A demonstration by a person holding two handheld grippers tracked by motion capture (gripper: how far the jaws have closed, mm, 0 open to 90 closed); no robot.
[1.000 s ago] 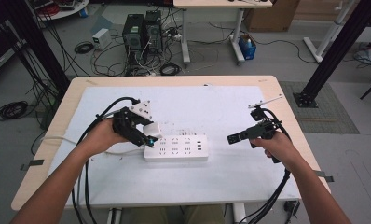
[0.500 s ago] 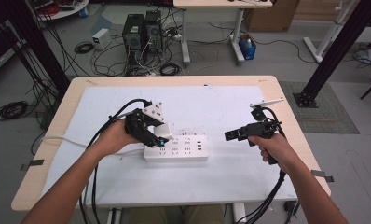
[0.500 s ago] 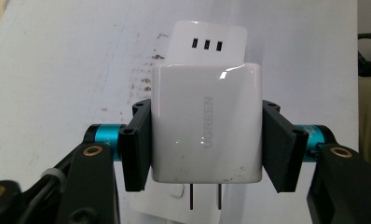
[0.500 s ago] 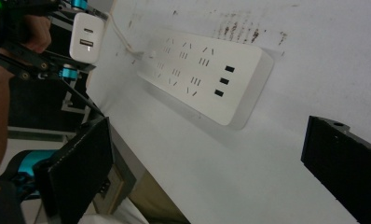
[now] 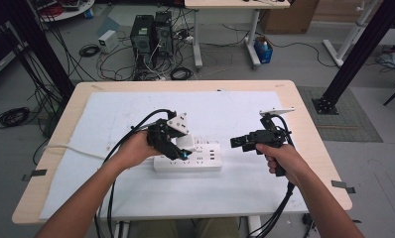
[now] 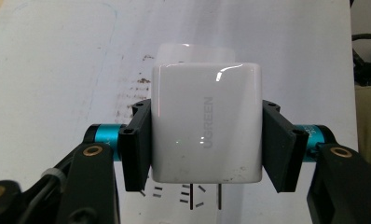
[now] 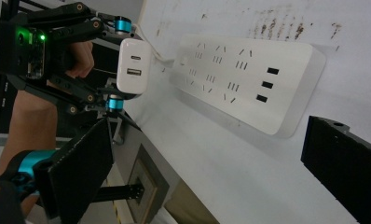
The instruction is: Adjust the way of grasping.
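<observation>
The left gripper [image 6: 206,144], fingers clamped on the charger [image 6: 206,128], had moved over the power strip [image 5: 188,159], ready for plugging; the right gripper's [image 5: 240,143] fingers gaped empty beside it.

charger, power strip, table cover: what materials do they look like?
Charger: glossy white plastic, likely; it shows sharp highlights and moulded lettering. Power strip: white plastic, more matte, with soft even shading. Table cover: thin white sheet, paper or film, can't tell which; it is stained and scuffed, over a light wood-look table.
</observation>
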